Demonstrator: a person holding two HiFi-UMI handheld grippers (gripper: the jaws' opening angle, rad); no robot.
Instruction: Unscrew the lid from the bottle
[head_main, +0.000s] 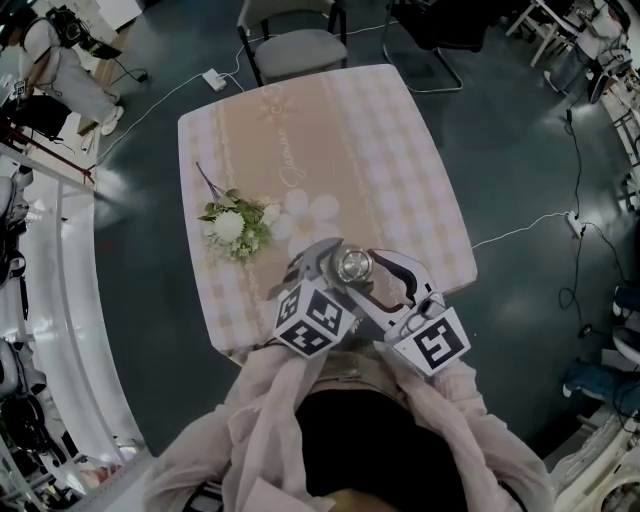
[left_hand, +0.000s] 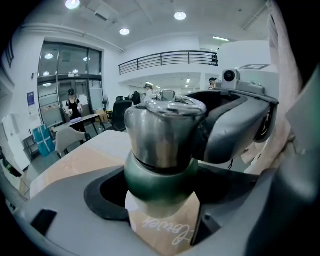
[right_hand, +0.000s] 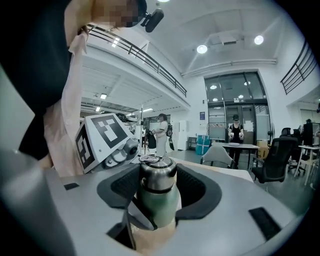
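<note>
A green bottle (left_hand: 160, 180) with a steel lid (head_main: 353, 265) stands upright near the table's front edge. My left gripper (head_main: 325, 270) reaches in from the left and is shut on the green body (right_hand: 159, 205), low down. From the right, my right gripper (head_main: 385, 285) comes in almost level. Its black pads (right_hand: 196, 186) sit against both sides of the lid (right_hand: 157, 175), so it is shut on it. In the left gripper view, one grey finger (left_hand: 235, 130) of the right gripper hugs the lid (left_hand: 165, 130). The left gripper's marker cube (right_hand: 102, 137) shows just behind the bottle.
A small bunch of white flowers (head_main: 237, 225) lies on the checked tablecloth (head_main: 400, 150), left of the bottle. A grey chair (head_main: 295, 45) stands at the table's far end. Cables and a power strip (head_main: 213, 78) lie on the dark floor.
</note>
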